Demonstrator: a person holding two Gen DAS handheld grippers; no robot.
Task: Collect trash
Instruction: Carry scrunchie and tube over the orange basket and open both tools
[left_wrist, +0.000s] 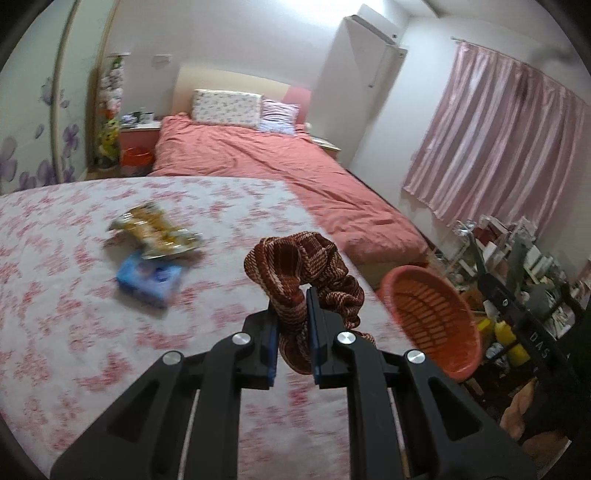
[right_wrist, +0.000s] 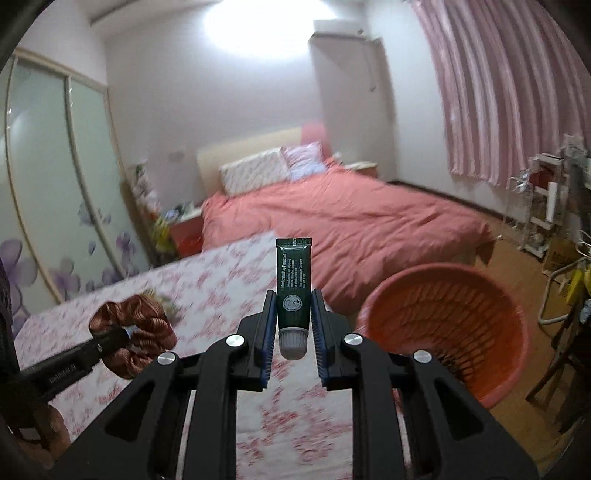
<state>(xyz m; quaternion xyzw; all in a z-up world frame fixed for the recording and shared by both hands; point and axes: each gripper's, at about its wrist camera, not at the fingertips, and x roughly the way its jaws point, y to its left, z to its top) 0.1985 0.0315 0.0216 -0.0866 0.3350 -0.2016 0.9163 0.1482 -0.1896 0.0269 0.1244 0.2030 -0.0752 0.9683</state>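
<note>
My left gripper (left_wrist: 291, 306) is shut on a rust-red striped scrunchie (left_wrist: 295, 258), held above the floral tablecloth (left_wrist: 66, 266). In the right wrist view the same scrunchie (right_wrist: 147, 325) hangs from the left gripper (right_wrist: 110, 339) at the lower left. My right gripper (right_wrist: 293, 295) is shut on a dark green tube (right_wrist: 293, 280), which stands upright with its white cap towards the camera. An orange-red plastic basket (left_wrist: 424, 306) (right_wrist: 424, 314) sits past the table's right edge, close to both grippers. A yellow snack wrapper (left_wrist: 155, 229) and a blue packet (left_wrist: 147, 277) lie on the cloth to the left.
A bed with a salmon cover (left_wrist: 277, 158) stretches behind the table. Cluttered shelves (left_wrist: 517, 251) and pink curtains (left_wrist: 498, 140) fill the right side. A wardrobe with flower-printed glass doors (right_wrist: 55, 184) lines the left wall. A hand (right_wrist: 48, 432) shows at the lower left.
</note>
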